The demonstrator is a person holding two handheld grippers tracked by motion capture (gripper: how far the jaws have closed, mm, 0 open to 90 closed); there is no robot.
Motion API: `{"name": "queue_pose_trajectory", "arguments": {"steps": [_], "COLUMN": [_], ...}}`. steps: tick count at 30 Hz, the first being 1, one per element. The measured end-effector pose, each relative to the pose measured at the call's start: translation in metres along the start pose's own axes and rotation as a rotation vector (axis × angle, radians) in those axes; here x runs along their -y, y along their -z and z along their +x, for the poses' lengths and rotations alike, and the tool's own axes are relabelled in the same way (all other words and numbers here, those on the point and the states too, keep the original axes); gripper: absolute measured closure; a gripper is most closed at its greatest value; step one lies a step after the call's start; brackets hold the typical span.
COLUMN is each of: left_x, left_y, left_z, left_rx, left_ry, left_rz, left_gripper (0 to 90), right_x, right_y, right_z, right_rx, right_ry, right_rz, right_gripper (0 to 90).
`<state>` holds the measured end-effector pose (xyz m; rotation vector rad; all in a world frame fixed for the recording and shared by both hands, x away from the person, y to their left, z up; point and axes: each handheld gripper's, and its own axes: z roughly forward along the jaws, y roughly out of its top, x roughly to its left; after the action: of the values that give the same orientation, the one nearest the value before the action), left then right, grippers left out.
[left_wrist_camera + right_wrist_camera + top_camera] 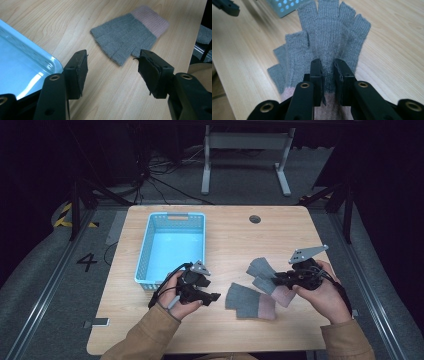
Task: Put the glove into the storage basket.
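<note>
Two grey fingerless gloves with pink cuffs are on the wooden table [225,235]. One glove [249,301] [126,37] lies flat in the middle near the front. My left gripper [210,290] [112,72] hovers just left of it, open, with nothing between its jaws. The second glove [263,271] [329,32] lies to the right with its fingers spread toward the basket. My right gripper [275,279] [328,75] is shut on this glove just above the pink cuff, with the knit pinched between its narrow-set jaws.
A light blue plastic basket [145,250] [50,60] [284,7] stands empty at the table's left, close to my left gripper. A round cable hole [255,219] sits at the back of the table. A small object [100,322] lies at the front left edge.
</note>
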<state>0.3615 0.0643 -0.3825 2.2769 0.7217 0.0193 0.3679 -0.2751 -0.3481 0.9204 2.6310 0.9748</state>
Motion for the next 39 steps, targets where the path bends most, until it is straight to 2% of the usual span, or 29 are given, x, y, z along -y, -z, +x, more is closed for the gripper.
{"name": "queue_pose_trajectory", "arguments": {"steps": [7,10,21,25,39], "left_x": [0.0,0.0,0.001,0.002,0.002], "left_y": [-0.002,-0.002,-0.004,-0.004,-0.006], "left_z": [0.0,0.0,-0.002,-0.002,-0.002], "left_rx": [-0.005,-0.004,-0.005,-0.009,-0.006], "left_ry": [0.002,0.0,0.0,-0.001,-0.002], "left_rz": [0.007,0.011,0.018,0.023,0.035], "left_gripper": [42.3,42.4,44.7,45.6,45.6], "right_x": [0.0,-0.001,-0.001,-0.002,0.001], "right_y": [-0.011,-0.016,-0.033,-0.038,-0.062], "right_z": [0.007,0.01,0.015,0.018,0.023], "right_rx": [-0.056,-0.072,-0.106,-0.121,-0.154], "right_ry": [0.084,0.104,0.152,0.19,0.238], "right_rz": [0.042,0.052,0.084,0.078,0.128], "right_gripper": [77.8,77.7,77.5,77.5,77.4]}}
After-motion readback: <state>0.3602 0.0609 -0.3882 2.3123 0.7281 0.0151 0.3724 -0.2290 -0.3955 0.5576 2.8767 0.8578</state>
